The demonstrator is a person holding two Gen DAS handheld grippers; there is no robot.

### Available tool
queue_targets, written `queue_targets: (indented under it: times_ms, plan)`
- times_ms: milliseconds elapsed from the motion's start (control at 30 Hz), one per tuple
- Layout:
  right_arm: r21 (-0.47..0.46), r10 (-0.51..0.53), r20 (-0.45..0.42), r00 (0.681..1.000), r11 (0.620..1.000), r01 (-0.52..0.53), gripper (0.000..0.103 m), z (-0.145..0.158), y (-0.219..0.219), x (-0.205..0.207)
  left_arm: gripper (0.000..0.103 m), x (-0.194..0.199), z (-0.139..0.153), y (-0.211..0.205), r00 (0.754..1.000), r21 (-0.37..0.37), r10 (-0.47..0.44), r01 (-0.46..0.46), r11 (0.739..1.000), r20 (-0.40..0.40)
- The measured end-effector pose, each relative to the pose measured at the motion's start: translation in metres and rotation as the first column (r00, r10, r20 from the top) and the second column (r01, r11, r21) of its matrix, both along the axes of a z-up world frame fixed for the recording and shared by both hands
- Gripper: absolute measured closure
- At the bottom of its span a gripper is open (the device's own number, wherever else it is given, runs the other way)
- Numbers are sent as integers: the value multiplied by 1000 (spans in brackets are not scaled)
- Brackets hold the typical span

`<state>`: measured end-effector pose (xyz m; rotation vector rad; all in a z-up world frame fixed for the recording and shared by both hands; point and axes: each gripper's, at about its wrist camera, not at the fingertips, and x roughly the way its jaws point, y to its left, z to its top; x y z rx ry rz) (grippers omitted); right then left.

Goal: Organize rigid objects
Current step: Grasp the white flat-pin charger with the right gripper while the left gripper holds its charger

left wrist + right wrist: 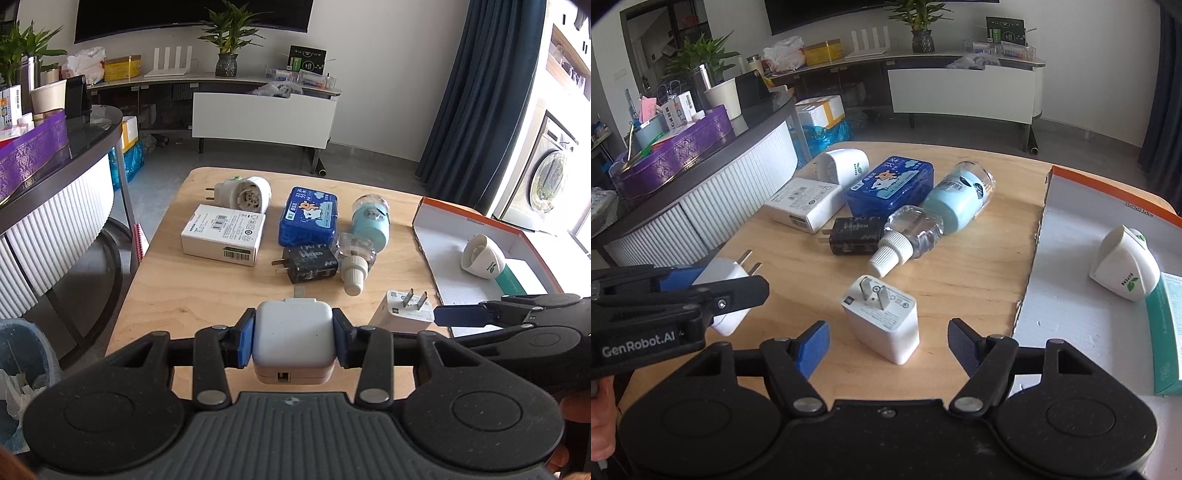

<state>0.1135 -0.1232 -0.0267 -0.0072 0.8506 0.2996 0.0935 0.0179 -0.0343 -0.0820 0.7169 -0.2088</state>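
Observation:
My left gripper (294, 338) is shut on a white USB charger (294, 339) near the table's front edge; the charger also shows in the right wrist view (726, 286). My right gripper (888, 345) is open around a second white charger (882, 317) that stands on the table with its prongs up; it also shows in the left wrist view (404, 310). Further back lie a black charger (308, 264), a clear bottle (354, 260), a light blue bottle (371, 218), a blue tin (308, 218), a white box (223, 234) and a white plug-in device (245, 190).
An open cardboard box (1071, 295) with an orange rim stands at the table's right, holding a white plug-in device (1124, 267) and a teal carton (1167, 339). A curved dark counter (701, 155) stands to the left, a bin (22, 369) below it.

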Motion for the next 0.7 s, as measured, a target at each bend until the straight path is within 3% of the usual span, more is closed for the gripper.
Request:
queue_targets:
  times_ms: [167, 200, 233, 267, 700]
  plan:
    - [35, -70, -15, 997, 997, 71, 22, -10, 13, 10, 61, 1, -2, 6, 1000, -3, 26, -26, 1000, -7]
    - [45, -88, -22, 996, 995, 89, 27, -12, 13, 10, 61, 2, -2, 7, 999, -2, 31, -31, 1000, -7]
    - [31, -120, -20, 993, 992, 120, 42, -13, 14, 11, 61, 2, -2, 8, 999, -4, 33, -33, 999, -8]
    - [24, -135, -18, 991, 991, 135, 46, -14, 15, 10, 61, 2, -2, 9, 999, -7, 33, -33, 999, -9]
    - [57, -149, 52, 987, 988, 146, 48, 23, 3, -21, 61, -3, 10, 1, 1000, -34, 24, -24, 999, 12]
